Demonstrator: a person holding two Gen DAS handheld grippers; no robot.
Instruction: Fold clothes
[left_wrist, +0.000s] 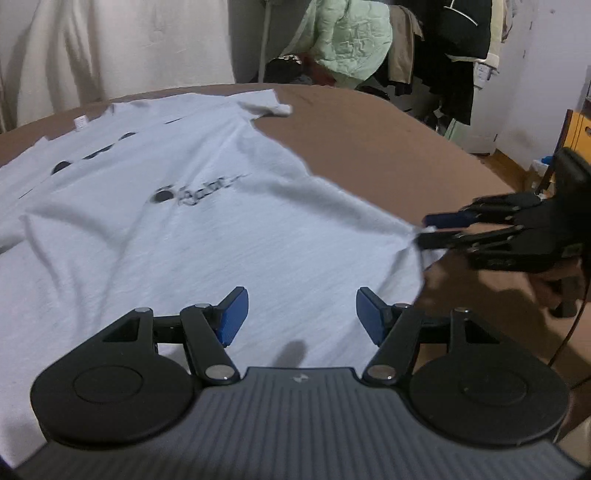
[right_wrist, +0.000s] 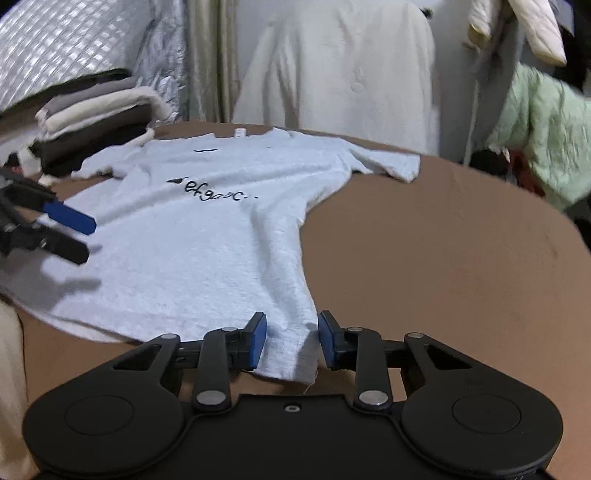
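Note:
A white T-shirt (left_wrist: 207, 236) with black lettering lies spread flat on a brown cloth-covered surface (left_wrist: 369, 147), collar at the far side. My left gripper (left_wrist: 301, 306) hovers open over the shirt's near hem area, with nothing between its blue pads. In the right wrist view it shows at the left edge as the left gripper (right_wrist: 79, 236), open above the shirt (right_wrist: 192, 236). My right gripper (right_wrist: 291, 339) straddles the shirt's near right corner; the cloth lies between the pads with gaps on both sides. From the left wrist view the right gripper (left_wrist: 423, 230) sits at that same corner.
A stack of folded clothes (right_wrist: 92, 122) sits at the far left of the brown surface (right_wrist: 424, 258). Beyond it hang pale curtains and a green quilted jacket (left_wrist: 351, 40) among dark garments. A yellow piece of furniture (left_wrist: 580, 133) stands at the right.

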